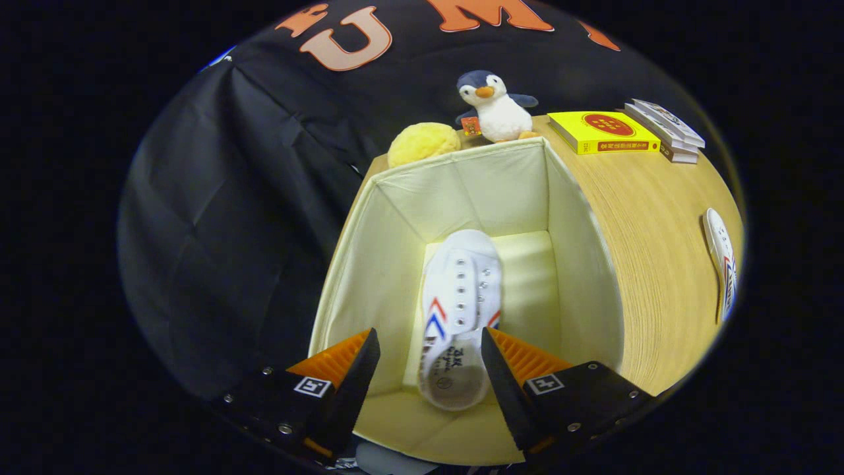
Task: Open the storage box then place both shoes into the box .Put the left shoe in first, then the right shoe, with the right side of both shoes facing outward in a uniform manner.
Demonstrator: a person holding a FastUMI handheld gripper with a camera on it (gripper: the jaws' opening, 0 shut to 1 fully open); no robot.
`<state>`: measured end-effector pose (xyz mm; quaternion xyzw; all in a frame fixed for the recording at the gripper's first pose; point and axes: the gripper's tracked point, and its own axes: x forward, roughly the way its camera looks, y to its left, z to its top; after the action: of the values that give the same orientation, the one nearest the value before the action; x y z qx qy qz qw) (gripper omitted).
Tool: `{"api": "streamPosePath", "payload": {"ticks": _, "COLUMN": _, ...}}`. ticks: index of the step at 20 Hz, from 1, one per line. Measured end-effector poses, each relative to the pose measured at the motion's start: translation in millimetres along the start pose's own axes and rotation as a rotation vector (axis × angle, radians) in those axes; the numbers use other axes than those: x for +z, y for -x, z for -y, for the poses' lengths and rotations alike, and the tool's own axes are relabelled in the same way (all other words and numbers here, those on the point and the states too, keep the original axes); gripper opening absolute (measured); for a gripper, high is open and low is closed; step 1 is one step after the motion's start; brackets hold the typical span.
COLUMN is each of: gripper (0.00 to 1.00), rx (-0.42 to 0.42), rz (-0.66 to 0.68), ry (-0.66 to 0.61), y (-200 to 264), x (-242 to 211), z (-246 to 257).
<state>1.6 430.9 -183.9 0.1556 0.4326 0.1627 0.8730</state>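
The hand-held gripper (430,359) is hovering over the open box (580,218), fingers apart and gripping nothing. One shoe (458,310) is lying inside; the other shoe (722,267) is waiting on the surface (653,224). Next, it should be placed alongside, facing alike.

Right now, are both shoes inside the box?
No, one white shoe lies in the box; the other shoe lies on the table.

The cream fabric storage box (580,264) stands open just ahead of the gripper's fingers. One white canvas shoe (458,310) lies on its floor, heel between the spread fingers, toe pointing away. The second white shoe (720,260) lies on the table, well off to their right.
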Motion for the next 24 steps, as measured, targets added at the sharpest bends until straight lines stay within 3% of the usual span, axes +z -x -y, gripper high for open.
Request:
{"api": "streamPosePath", "payload": {"ticks": 3, "gripper": 0.98, "rx": 0.051, "rz": 0.042, "ry": -0.001, "y": 27, "x": 16, "z": -1}}
{"api": "streamPosePath", "payload": {"ticks": 9, "gripper": 0.98, "rx": 0.072, "rz": 0.161, "ry": 0.039, "y": 77, "x": 65, "z": 39}}
{"api": "streamPosePath", "payload": {"ticks": 24, "gripper": 0.99, "rx": -0.217, "rz": 0.186, "ry": -0.003, "y": 152, "x": 86, "z": 327}}
